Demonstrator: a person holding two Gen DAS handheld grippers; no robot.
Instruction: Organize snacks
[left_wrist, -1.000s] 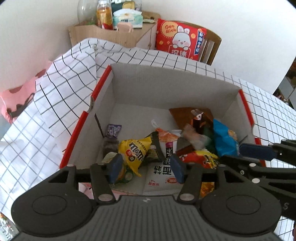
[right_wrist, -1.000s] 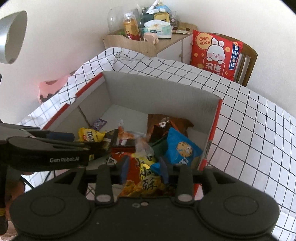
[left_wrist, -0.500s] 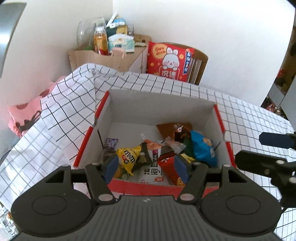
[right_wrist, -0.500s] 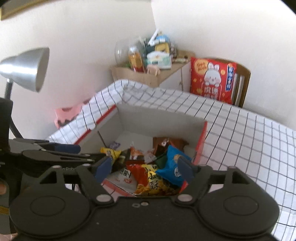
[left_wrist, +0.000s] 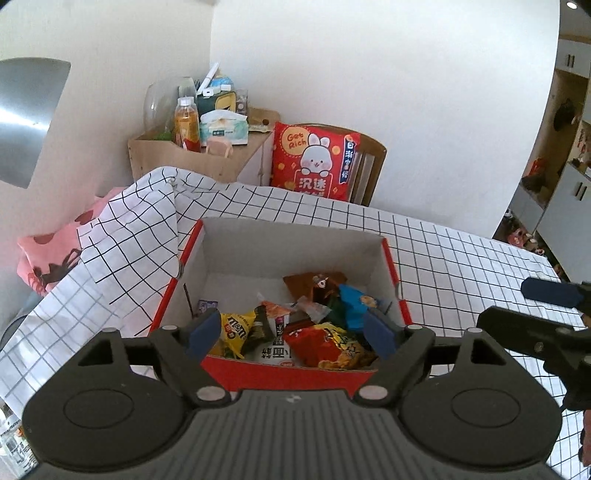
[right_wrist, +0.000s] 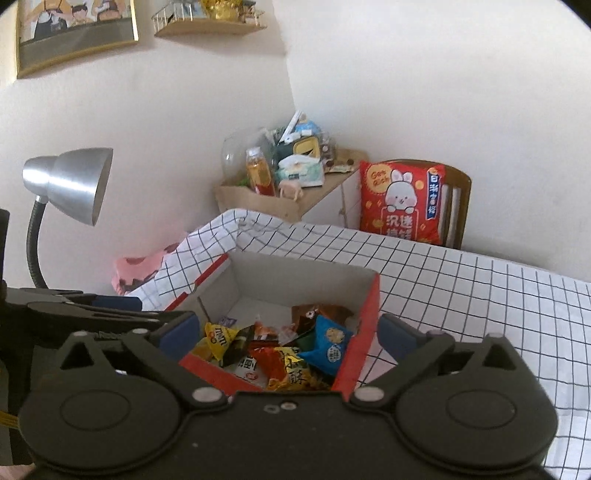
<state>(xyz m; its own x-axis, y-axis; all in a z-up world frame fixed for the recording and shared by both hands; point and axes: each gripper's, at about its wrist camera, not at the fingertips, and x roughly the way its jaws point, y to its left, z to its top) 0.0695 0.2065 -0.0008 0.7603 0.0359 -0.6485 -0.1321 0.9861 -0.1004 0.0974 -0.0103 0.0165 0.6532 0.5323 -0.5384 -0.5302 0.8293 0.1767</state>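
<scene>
A red-edged cardboard box (left_wrist: 291, 229) (right_wrist: 303, 273) stands on the checked tablecloth. Several snack packs lie inside it: a yellow candy bag (left_wrist: 236, 326) (right_wrist: 218, 334), a blue cookie bag (left_wrist: 352, 306) (right_wrist: 330, 341), a red and yellow bag (left_wrist: 325, 343) (right_wrist: 284, 369) and a brown bag (left_wrist: 310, 282). My left gripper (left_wrist: 291, 330) hovers above the box's near edge. Its jaws are opening with nothing between them. My right gripper (right_wrist: 288, 332) hangs beside it over the box's near right corner, its jaws also opening and empty. Each gripper shows at the edge of the other's view.
A silver desk lamp (right_wrist: 70, 181) stands to the left. Behind the table are a wooden cabinet (left_wrist: 192, 158) with a bottle and tissues, and a chair with a red rabbit cushion (left_wrist: 314, 162). The checked cloth (left_wrist: 461, 258) stretches to the right; a pink cloth (left_wrist: 48, 254) lies left.
Both grippers have pulled back and up out of the box and their jaws have widened. The right one let go of the red and yellow bag, which now lies in the box.
</scene>
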